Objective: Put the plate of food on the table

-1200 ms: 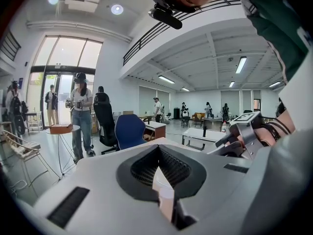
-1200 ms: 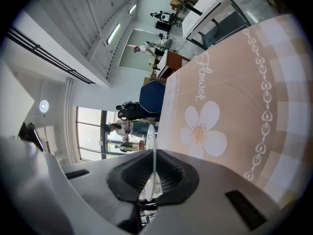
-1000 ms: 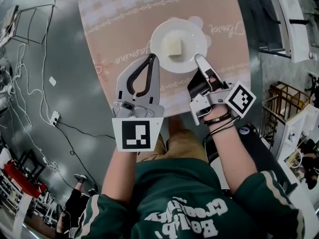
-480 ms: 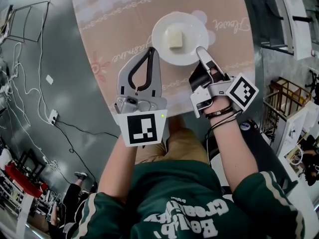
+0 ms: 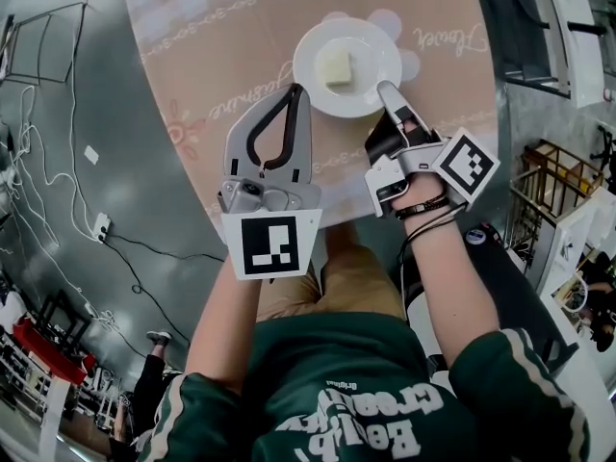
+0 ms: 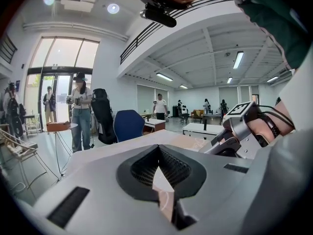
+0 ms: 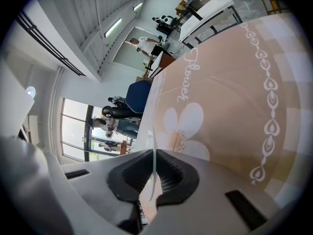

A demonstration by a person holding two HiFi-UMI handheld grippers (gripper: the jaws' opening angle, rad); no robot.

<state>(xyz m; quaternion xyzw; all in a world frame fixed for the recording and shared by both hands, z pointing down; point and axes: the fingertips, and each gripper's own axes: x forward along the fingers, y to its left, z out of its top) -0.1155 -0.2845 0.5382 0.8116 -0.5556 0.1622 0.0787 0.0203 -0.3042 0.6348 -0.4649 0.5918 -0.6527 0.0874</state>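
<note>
White plate (image 5: 372, 54) rim sits pinched in the right gripper's (image 5: 387, 89) jaws; left gripper's (image 5: 295, 91) jaws meet, apparently empty.

Wears a dark green sweatshirt (image 5: 327, 373) with white chest lettering and pale-striped sleeves (image 5: 525, 383), over tan trousers (image 5: 337, 282). Has dark bands (image 5: 423, 208) round the right wrist. Ends in a pale grey left claw (image 5: 294, 92) and right claw (image 5: 385, 89), each bearing a black-and-white marker cube (image 5: 269, 245).
</note>
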